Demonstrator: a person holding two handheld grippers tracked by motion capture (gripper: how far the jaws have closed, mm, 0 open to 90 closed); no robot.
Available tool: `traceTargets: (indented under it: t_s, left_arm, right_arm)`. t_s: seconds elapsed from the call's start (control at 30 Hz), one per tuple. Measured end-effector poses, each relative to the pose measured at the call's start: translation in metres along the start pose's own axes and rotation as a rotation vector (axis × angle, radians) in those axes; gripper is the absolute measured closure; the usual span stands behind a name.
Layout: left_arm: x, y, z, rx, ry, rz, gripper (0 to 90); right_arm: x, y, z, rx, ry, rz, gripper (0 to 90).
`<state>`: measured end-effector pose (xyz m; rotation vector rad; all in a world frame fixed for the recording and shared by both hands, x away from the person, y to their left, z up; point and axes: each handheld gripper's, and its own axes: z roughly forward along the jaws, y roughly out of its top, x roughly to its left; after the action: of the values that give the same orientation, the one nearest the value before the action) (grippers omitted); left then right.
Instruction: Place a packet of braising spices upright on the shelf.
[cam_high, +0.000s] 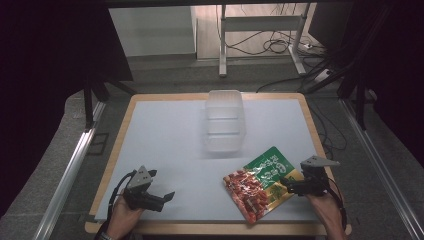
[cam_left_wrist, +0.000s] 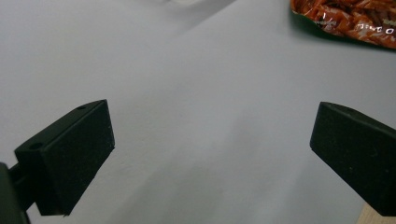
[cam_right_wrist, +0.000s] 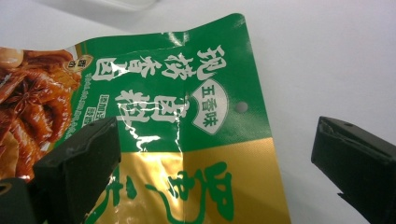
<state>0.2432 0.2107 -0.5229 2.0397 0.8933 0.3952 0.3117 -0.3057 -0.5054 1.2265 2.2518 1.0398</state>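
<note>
A green, gold and red snack packet (cam_high: 260, 182) lies flat on the white table top at the front right. My right gripper (cam_high: 291, 186) is open at the packet's right edge, jaws wide over its green and gold end (cam_right_wrist: 187, 140) in the right gripper view. My left gripper (cam_high: 162, 197) rests open at the front left, well apart from the packet. In the left gripper view its jaws stand wide over bare table, and the packet's red end (cam_left_wrist: 350, 21) shows at the top right. A clear plastic container (cam_high: 225, 120) stands at the middle back.
The white table top (cam_high: 165, 135) has a wooden rim. A metal rail (cam_high: 70, 170) runs along the left side. Behind the table are a metal stand (cam_high: 260, 30) and loose cables on the floor.
</note>
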Motion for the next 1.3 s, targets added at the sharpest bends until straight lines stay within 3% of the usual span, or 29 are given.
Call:
traceTargets:
  t_s: [0.2, 0.37, 0.57, 0.7, 0.77, 0.83, 0.93, 1.17, 1.3]
  left_arm:
    - [0.0, 0.0, 0.0, 0.004, 0.0, 0.002, 0.0]
    - [-0.001, 0.0, 0.002, 0.018, 0.001, 0.009, 0.0]
    - [-0.003, 0.0, 0.003, 0.033, 0.003, 0.027, 0.0]
    - [-0.003, 0.0, 0.003, 0.033, 0.005, 0.028, 0.0]
    - [-0.003, 0.0, 0.003, 0.033, 0.009, 0.03, 0.0]
    - [-0.002, 0.0, 0.002, 0.028, 0.01, 0.028, 0.0]
    - [-0.002, 0.0, 0.002, 0.029, 0.009, 0.029, 0.0]
    - [-0.005, 0.001, 0.005, 0.041, 0.001, 0.049, 0.0]
    - [-0.005, 0.001, 0.005, 0.043, 0.002, 0.051, 0.0]
  right_arm:
    - [0.0, 0.006, 0.011, 0.025, 0.01, -0.004, 1.6]
    - [-0.001, 0.01, 0.022, 0.078, 0.014, -0.021, 3.3]
    - [-0.006, 0.016, 0.03, 0.125, 0.025, -0.003, 19.8]
    - [-0.006, 0.019, 0.03, 0.125, 0.05, 0.003, 29.1]
    - [-0.001, 0.022, 0.028, 0.109, 0.044, -0.021, 33.0]
    - [0.008, 0.027, 0.021, 0.077, 0.03, -0.068, 44.0]
    - [0.013, 0.029, 0.019, 0.075, 0.025, -0.09, 50.1]
    - [0.02, 0.029, 0.026, 0.129, 0.003, -0.137, 62.8]
    - [0.02, 0.03, 0.029, 0.15, -0.013, -0.132, 68.0]
